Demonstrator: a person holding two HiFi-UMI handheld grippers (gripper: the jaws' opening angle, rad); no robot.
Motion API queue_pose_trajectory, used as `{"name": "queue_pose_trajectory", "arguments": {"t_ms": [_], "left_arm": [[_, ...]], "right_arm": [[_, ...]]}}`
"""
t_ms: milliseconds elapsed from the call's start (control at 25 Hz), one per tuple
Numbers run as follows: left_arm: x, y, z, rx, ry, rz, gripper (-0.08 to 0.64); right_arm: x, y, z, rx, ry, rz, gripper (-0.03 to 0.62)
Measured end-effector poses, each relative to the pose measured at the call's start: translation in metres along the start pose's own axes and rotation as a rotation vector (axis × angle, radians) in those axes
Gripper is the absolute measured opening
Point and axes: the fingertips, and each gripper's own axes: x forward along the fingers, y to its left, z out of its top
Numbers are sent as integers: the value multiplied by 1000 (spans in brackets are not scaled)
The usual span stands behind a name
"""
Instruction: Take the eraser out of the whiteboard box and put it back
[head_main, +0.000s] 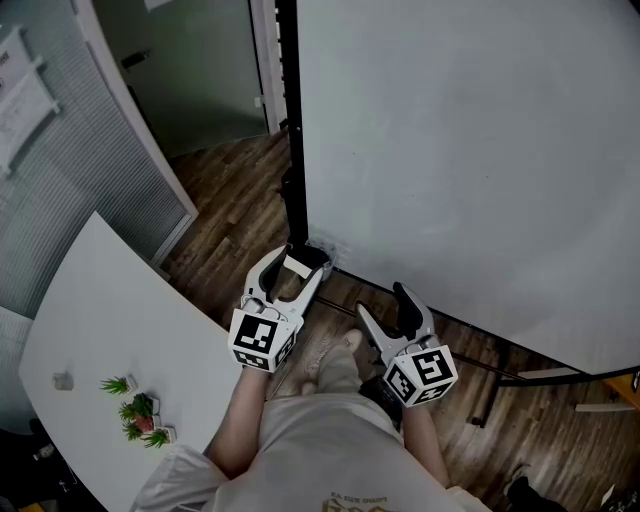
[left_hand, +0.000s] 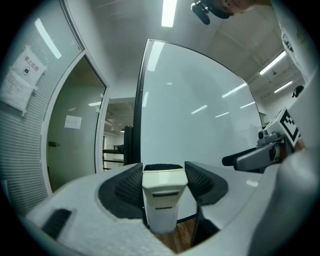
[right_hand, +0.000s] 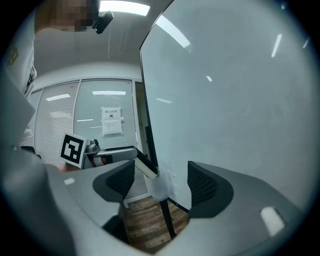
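Observation:
The eraser (head_main: 297, 267), cream plastic with a black felt face, is pinched between the pads of my left gripper (head_main: 300, 258). In the left gripper view the eraser (left_hand: 163, 200) stands upright between the jaws, felt edge on top. It hangs just in front of the small translucent box (head_main: 323, 252) at the lower left corner of the whiteboard (head_main: 470, 150). My right gripper (head_main: 380, 300) is a little to the right, open and empty. In its own view, the right gripper (right_hand: 161, 180) frames the box (right_hand: 160, 189) and the eraser (right_hand: 145, 167) slanting above it.
A white table (head_main: 110, 330) with small green plants (head_main: 140, 410) lies at the left. The whiteboard's black stand (head_main: 292, 120) rises beside a glass partition with blinds (head_main: 70, 170). The floor is wood (head_main: 240, 210). The person's legs and shoe (head_main: 335, 360) are below the grippers.

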Motion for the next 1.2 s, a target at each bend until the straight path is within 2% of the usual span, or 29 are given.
{"name": "queue_pose_trajectory", "arguments": {"t_ms": [560, 1200], "left_arm": [[-17, 5, 25, -20, -61, 6, 261], [-27, 10, 27, -18, -62, 9, 261]], "right_arm": [[-1, 7, 6, -12, -12, -12, 328], [4, 13, 5, -16, -12, -8, 328]]}}
